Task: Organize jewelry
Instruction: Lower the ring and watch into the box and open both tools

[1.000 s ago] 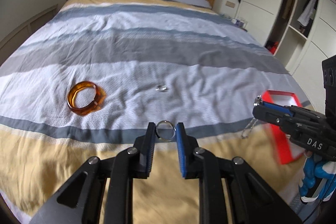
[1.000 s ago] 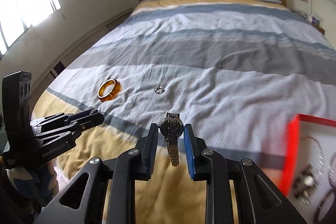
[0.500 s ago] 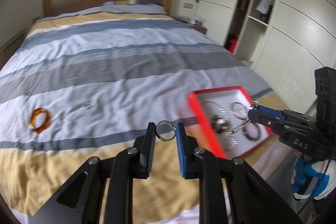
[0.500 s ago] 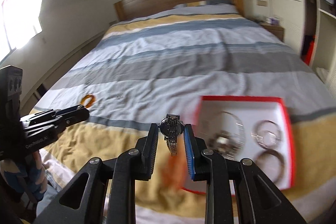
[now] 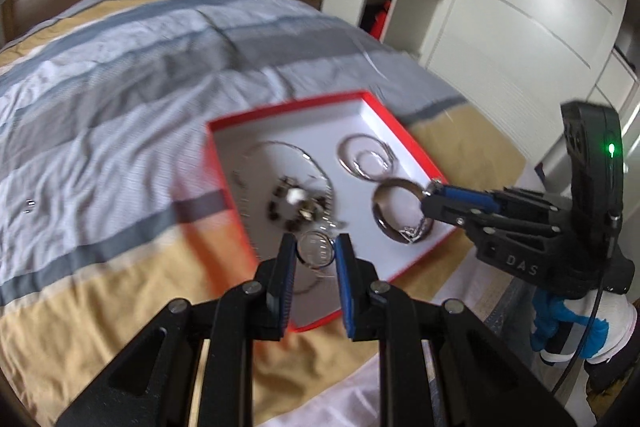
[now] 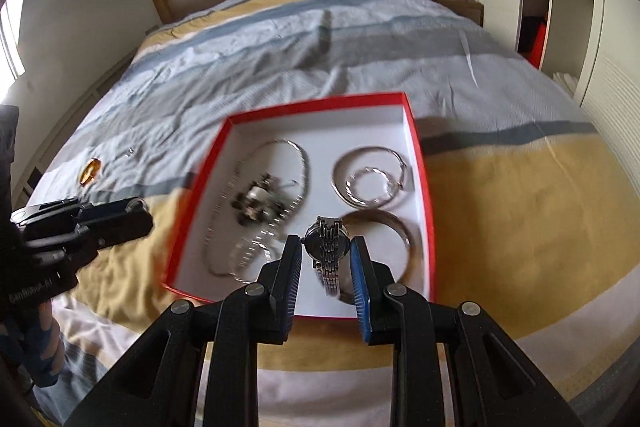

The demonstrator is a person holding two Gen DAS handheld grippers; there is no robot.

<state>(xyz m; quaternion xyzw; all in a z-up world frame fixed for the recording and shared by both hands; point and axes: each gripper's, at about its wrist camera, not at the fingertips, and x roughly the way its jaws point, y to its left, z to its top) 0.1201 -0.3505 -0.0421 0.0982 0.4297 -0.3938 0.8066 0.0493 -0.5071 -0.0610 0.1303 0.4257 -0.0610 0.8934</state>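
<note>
Far left on the bed (image 6: 360, 39) (striped cover, grey/blue/yellow): amber bangle (image 6: 90, 171) lying flat, w/ a small silver ring (image 6: 129, 151) just beyond it; both well apart from the box.

Left tool (image 5: 316, 251): clenched on a silver hoop (image 5: 316, 247), held upright btwn the pads, over the near left part of the red box (image 5: 288, 109). In the right wrist view the tool's tip sits just left of the box's left wall.

Red box: open, white inside, resting on the yellow band near the foot of the bed. Contents, left to right: chain necklace (image 6: 276, 163) looped in an oval w/ a dark beaded cluster (image 6: 256, 205) inside the loop (detail blurred); silver bangle (image 6: 374, 175) w/ a smaller ring inside it at the far right; wide metal bangle (image 6: 394, 227) at the near right.

Right tool (image 6: 326, 253): clenched on a silver watch (image 6: 326, 241), case gripped btwn the pads, link strap hanging down, above the near right part of the box, just beside the wide bangle.

Far right: white wardrobe (image 5: 520, 7), one bay open.
</note>
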